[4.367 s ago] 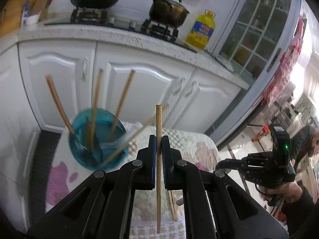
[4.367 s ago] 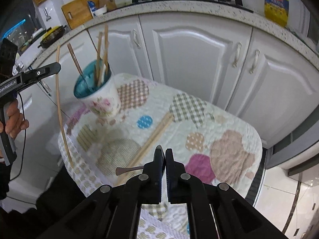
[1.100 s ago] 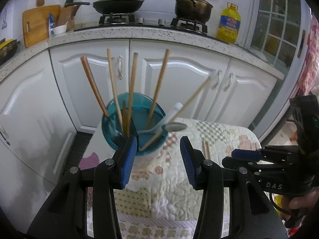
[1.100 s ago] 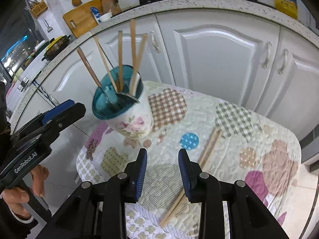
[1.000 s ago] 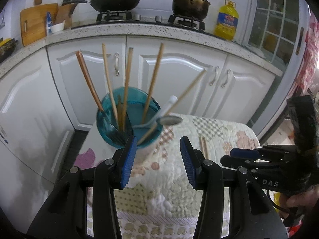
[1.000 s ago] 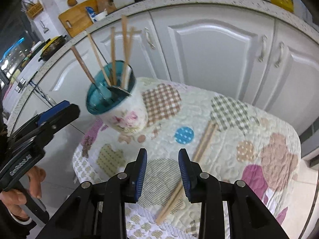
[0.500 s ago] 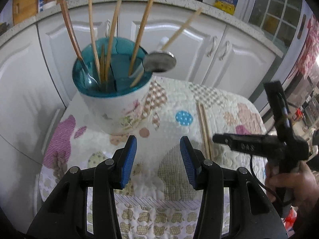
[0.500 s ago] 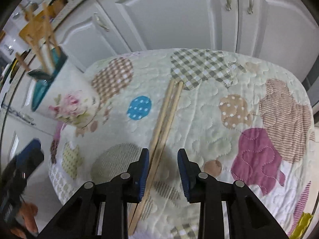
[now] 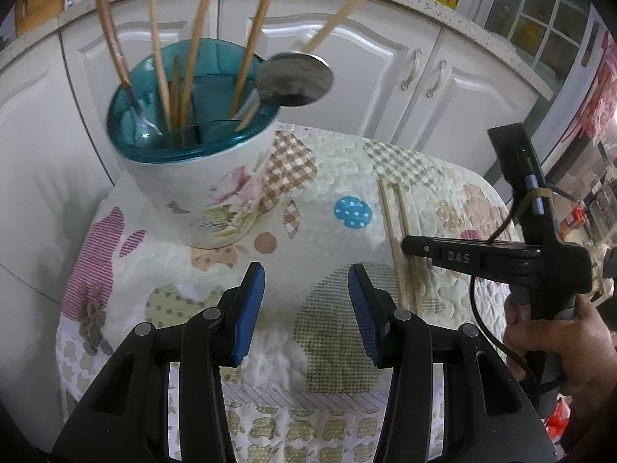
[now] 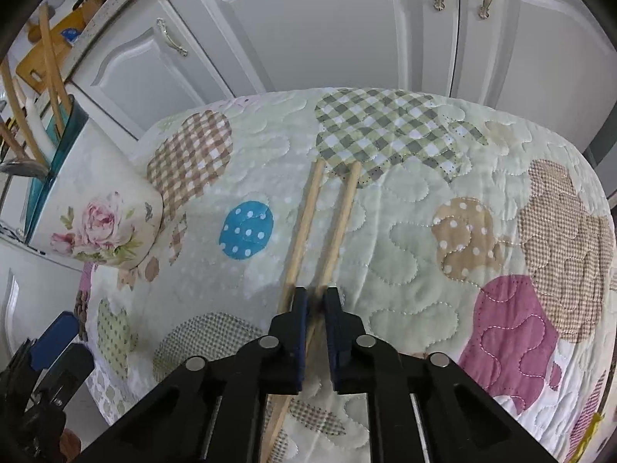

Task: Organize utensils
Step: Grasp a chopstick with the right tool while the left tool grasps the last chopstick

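Soft, even indoor light fills both fisheye views, and the brightest patch is the window area (image 9: pixel 605 88) at the right edge of the left wrist view. Straight cabinet doors (image 10: pixel 347 27) bow strongly, and black vignette fills the corners. The spoon bowl (image 9: pixel 295 83) and chopsticks (image 10: pixel 331 231) near the pads look motion-blurred; shadows stay faint.

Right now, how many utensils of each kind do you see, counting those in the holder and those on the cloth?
Chopsticks in the holder, rising above its rim: 4
Chopsticks on the cloth, lying side by side: 2
Spoons in the holder: 2
Total: 8
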`<action>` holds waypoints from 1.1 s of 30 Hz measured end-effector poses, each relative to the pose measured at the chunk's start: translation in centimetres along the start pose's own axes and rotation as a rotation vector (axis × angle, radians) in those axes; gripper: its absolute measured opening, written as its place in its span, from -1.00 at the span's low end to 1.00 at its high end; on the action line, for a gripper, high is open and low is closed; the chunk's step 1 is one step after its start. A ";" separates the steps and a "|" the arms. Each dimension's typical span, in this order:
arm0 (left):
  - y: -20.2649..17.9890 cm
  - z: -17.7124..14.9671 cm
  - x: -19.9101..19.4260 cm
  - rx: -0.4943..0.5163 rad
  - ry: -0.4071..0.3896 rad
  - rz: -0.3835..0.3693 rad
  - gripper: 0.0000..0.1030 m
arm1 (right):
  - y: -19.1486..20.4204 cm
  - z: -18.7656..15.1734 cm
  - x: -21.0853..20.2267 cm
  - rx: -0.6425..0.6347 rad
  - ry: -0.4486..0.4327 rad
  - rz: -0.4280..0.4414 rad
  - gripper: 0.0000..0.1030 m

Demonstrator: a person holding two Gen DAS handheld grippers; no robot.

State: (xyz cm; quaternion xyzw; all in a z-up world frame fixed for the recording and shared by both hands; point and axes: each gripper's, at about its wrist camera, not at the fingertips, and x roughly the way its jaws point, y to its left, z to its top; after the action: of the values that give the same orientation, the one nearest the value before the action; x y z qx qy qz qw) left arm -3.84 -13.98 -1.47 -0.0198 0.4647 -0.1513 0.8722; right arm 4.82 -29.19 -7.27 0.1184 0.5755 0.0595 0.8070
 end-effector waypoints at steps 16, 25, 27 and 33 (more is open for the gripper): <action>-4.3 2.5 7.8 -0.015 0.152 -0.104 -0.14 | -8.2 -3.7 -4.7 0.108 0.006 0.076 -0.84; -6.7 5.7 11.7 0.004 0.160 -0.058 -0.16 | -6.6 0.4 -2.6 0.067 0.020 0.103 -0.83; -6.9 6.0 12.7 0.002 0.171 -0.045 -0.27 | -6.6 1.0 -1.9 0.062 0.040 0.088 -0.83; -6.9 6.7 13.8 0.018 0.160 -0.014 -0.80 | -6.5 1.3 -0.8 0.025 0.058 0.039 -0.86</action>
State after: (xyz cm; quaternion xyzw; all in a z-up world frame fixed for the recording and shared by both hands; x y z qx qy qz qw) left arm 7.16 -25.16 -7.53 -0.0033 0.5313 -0.1626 0.8314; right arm 5.49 -35.83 -7.81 0.1379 0.5967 0.0717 0.7872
